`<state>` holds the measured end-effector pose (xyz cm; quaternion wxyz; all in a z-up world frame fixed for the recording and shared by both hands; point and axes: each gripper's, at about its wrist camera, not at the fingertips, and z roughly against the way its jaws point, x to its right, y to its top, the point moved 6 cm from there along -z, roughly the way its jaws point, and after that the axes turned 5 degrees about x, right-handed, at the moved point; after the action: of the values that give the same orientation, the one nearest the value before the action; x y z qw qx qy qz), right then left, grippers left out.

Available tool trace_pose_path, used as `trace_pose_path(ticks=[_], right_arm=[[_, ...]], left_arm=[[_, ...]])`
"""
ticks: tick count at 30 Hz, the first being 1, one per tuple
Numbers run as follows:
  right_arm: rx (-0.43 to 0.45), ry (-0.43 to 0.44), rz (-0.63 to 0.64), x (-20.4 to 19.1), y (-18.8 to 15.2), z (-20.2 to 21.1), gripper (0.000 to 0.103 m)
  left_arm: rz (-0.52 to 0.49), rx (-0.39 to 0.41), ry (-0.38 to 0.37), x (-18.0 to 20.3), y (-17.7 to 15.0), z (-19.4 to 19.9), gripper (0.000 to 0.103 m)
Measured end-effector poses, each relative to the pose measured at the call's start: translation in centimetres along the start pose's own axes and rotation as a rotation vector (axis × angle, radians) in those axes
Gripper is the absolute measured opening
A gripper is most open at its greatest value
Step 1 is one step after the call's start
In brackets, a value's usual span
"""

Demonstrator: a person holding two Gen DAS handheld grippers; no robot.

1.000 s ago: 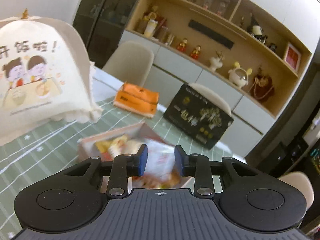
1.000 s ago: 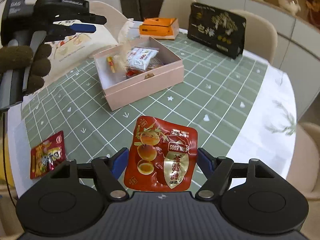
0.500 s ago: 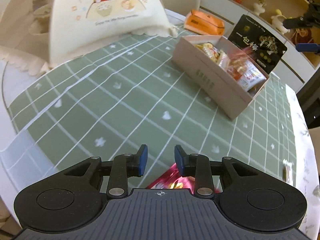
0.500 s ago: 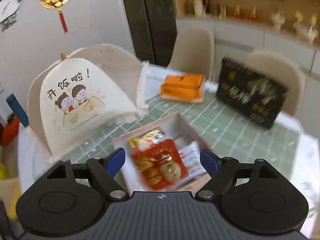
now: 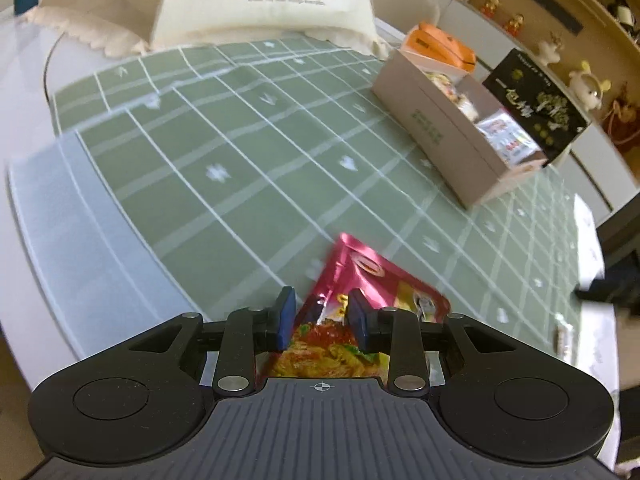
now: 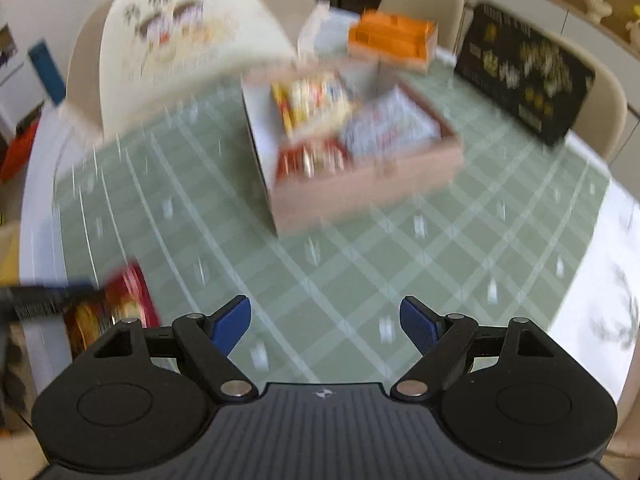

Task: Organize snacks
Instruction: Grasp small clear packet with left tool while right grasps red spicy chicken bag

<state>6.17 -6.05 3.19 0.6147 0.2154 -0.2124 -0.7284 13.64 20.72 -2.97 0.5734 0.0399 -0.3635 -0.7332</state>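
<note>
Since the earlier frames the red egg packet (image 6: 310, 160) had left the right gripper (image 6: 325, 320) and lay in the near end of the pink cardboard box (image 6: 360, 188). That gripper's blue fingers (image 6: 230, 322) had just been opening and stood wide apart with nothing between them. The left gripper (image 5: 321, 322) had come down from above the box to a pink-red foil noodle snack packet (image 5: 376, 280) lying flat at the near edge of the desk (image 5: 240, 140).

The left fingers (image 5: 285, 316) stood narrowly apart over the packet; whether they pressed on it could not be told. The packet was glossy and crinkled, roughly rectangular, one corner pointing away.

The box was rectangular and open-topped, holding several wrapped snacks. Just beyond it lay an orange carton (image 5: 440, 46); a black gift box with gold print (image 5: 536, 108) stood upright behind. A cream fabric food cover (image 5: 260, 4), dome-shaped with a cartoon print and scalloped trim, sat at the far side.

The desk was round, covered by a green cloth gridded in white. Beige chairs (image 6: 424, 4) stood behind it, and wooden shelves (image 5: 560, 8) with figurines lined the wall. The right wrist view was motion-blurred.
</note>
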Motion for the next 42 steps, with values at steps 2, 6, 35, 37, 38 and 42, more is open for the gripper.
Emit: trace_pose_path(ticks=[2,6,35,37,38,42], right_arm=[[-0.034,0.002,0.014,0.7,-2.8,-0.5,0.082],[-0.070,-0.015,0.067,2.1,-7.2,-1.4,0.082],[0.137,0.021,-0.043,17.3,-10.7,3.0,0.082],[0.149,0.012,-0.056,18.0,-10.8,3.1,0.082],[0.153,0.004,-0.064,18.3,-10.9,3.1,0.082],[0.162,-0.013,-0.106,19.4,-10.9,3.2,0.082]], left_arm=[[0.001,-0.001,-0.005,1.9,-1.0,-0.1,0.034],[-0.037,-0.050,-0.055,6.8,-2.7,-1.1,0.034],[-0.513,-0.132,0.061,30.9,-8.0,-8.0,0.046],[-0.539,-0.160,0.059,31.3,-8.7,-8.5,0.051],[-0.560,-0.158,0.059,31.6,-9.0,-8.5,0.051],[-0.544,-0.152,0.048,31.1,-8.9,-8.2,0.045]])
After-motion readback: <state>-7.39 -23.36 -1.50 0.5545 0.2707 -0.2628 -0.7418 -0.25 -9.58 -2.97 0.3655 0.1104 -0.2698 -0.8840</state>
